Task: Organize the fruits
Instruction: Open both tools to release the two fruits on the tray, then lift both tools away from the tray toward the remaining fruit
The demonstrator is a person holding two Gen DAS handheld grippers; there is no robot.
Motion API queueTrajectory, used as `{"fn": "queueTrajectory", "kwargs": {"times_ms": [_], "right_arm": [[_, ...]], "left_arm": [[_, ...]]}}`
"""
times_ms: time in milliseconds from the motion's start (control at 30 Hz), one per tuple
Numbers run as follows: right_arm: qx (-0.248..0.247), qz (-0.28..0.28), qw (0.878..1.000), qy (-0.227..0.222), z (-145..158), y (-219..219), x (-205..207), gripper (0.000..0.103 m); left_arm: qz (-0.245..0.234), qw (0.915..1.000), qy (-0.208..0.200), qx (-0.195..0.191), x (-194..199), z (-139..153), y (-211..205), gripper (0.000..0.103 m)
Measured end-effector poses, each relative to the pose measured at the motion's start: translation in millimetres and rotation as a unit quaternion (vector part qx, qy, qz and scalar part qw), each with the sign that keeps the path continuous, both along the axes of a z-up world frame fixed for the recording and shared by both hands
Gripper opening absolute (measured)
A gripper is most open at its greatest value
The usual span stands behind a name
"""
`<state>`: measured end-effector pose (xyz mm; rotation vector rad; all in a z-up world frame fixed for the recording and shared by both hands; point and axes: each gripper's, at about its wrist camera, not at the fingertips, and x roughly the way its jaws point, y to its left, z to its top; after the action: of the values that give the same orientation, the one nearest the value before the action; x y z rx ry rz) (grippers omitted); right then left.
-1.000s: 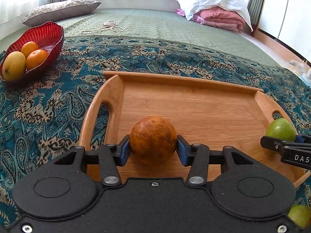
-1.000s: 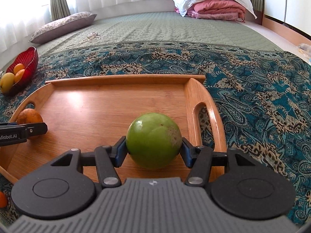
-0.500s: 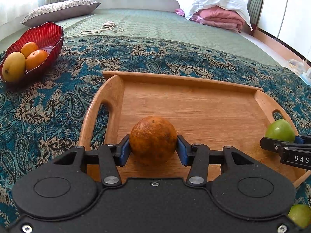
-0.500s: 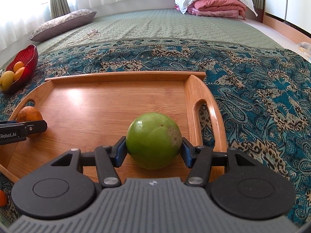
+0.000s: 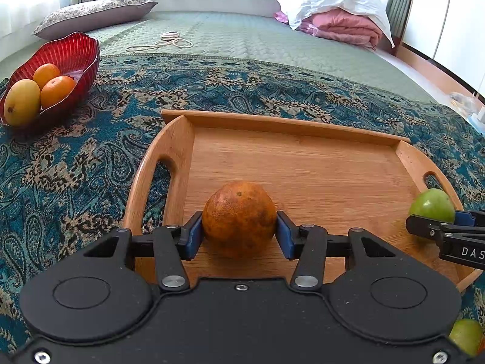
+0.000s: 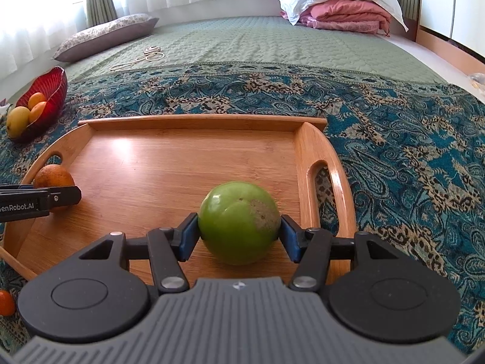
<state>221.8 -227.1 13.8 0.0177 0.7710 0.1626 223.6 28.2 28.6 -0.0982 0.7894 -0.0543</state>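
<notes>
A wooden tray [image 5: 272, 124] lies on the patterned blue cloth. My left gripper [image 5: 239, 233] is shut on a brownish orange [image 5: 239, 215] that rests on the tray floor near its left handle. My right gripper [image 6: 239, 232] holds its blue pads around a green apple [image 6: 236, 221] sitting on the tray [image 6: 197, 119] by the right handle. Its jaws are opening: the left pad still touches the skin and the right pad stands just off it. Each gripper's finger shows at the edge of the other view, with the orange [image 6: 53, 176] and the apple [image 5: 432, 204] behind them.
A red glass bowl [image 5: 75, 48] with a mango [image 5: 21, 101] and two oranges stands far left. Another green fruit [image 5: 465, 338] and a small orange [image 6: 6, 303] lie on the cloth near me. Beyond are a pillow [image 5: 94, 12], a cord [image 5: 169, 41] and folded bedding [image 5: 339, 24].
The right gripper's jaws have eased slightly wider around the green apple. The left gripper, both fruits and the tray have stayed where they were.
</notes>
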Motion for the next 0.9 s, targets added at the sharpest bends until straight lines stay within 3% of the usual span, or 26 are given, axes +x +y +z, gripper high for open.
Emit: {"fn": "queueTrajectory", "kwargs": {"times_ms": [167,533,900], "right_arm": [[0.002,0.0,1.0,-0.001,2.3,-2.2,-2.5,0.065],[0.01,0.005,1.0,-0.012,10.5,-8.9,-18.2,0.072],[0.007,0.014,0.999,-0.035,14.5,-8.3,-45.7,0.084]], "left_arm": [[-0.005,0.9999,-0.01,0.01,-4.1,5.1,-1.9,0.048],[-0.015,0.999,-0.035,0.023,-23.9,14.7,-2.7,0.077],[-0.025,0.9976,-0.063,0.019,-59.1,22.2,-2.6,0.089]]}}
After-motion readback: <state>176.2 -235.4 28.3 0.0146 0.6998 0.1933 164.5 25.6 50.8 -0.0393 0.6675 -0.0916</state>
